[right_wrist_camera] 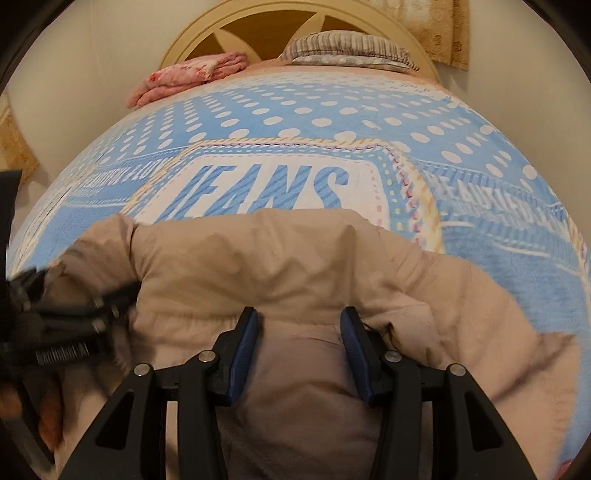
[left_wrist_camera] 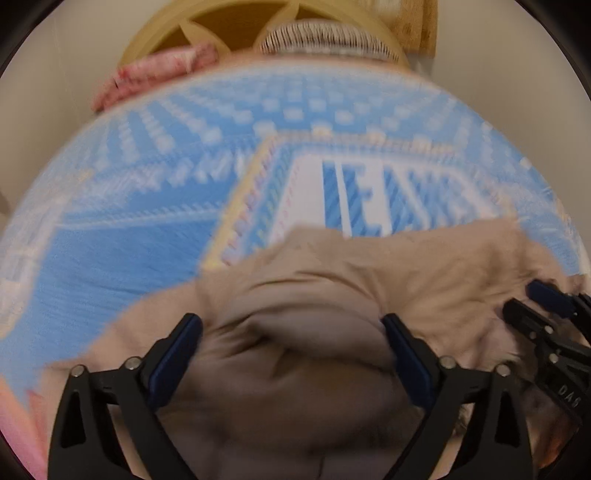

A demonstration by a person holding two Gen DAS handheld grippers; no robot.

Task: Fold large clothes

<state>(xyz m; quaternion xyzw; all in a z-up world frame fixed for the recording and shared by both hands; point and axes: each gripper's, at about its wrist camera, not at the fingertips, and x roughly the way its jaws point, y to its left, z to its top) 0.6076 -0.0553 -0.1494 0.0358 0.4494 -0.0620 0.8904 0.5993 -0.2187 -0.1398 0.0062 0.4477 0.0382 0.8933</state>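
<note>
A large beige padded jacket (right_wrist_camera: 280, 266) lies bunched on a blue bedspread (right_wrist_camera: 332, 110) printed "JEANS". In the left wrist view, which is blurred, the jacket (left_wrist_camera: 332, 280) fills the lower half. My left gripper (left_wrist_camera: 291, 332) is open, its jaws wide apart with a fold of jacket bulging between them. My right gripper (right_wrist_camera: 299, 325) is partly open, and jacket fabric lies between its blue pads without being pinched. Each gripper shows at the edge of the other's view: the right one (left_wrist_camera: 546, 306) and the left one (right_wrist_camera: 74, 314).
A pink folded blanket (right_wrist_camera: 184, 77) and a striped grey pillow (right_wrist_camera: 347, 48) lie at the head of the bed against a cream arched headboard (right_wrist_camera: 258, 22). Beige walls stand on both sides. A patterned curtain (right_wrist_camera: 443, 29) hangs at the back right.
</note>
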